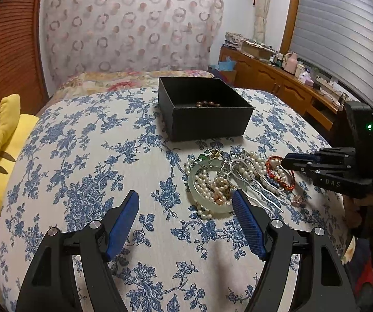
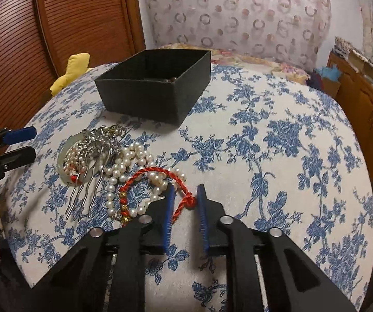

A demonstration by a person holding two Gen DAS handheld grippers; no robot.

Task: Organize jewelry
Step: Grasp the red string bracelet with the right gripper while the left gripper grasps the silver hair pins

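A heap of jewelry lies on the blue-flowered cloth [image 1: 95,156]: a pale jade bangle [image 1: 194,192], pearl strands [image 2: 126,161], a silver hair comb [image 2: 90,171] and a red cord bracelet [image 2: 155,170]. My right gripper [image 2: 186,187] is down at the bracelet. Its jaws are narrow, with the red knot [image 2: 189,201] between the pads, and a gap shows on the knot's left side. My left gripper [image 1: 185,195] is wide open over the cloth, its right finger beside the bangle, with nothing between its jaws. Behind the heap stands an open black box [image 1: 207,122] with brown beads [image 1: 208,103] inside.
A yellow plush toy [image 1: 4,140] lies at the cloth's left edge by a slatted wooden door [image 2: 56,26]. A wooden cabinet [image 1: 277,83] with clutter runs along the right wall. A hand [image 1: 360,208] holds the right gripper's handle.
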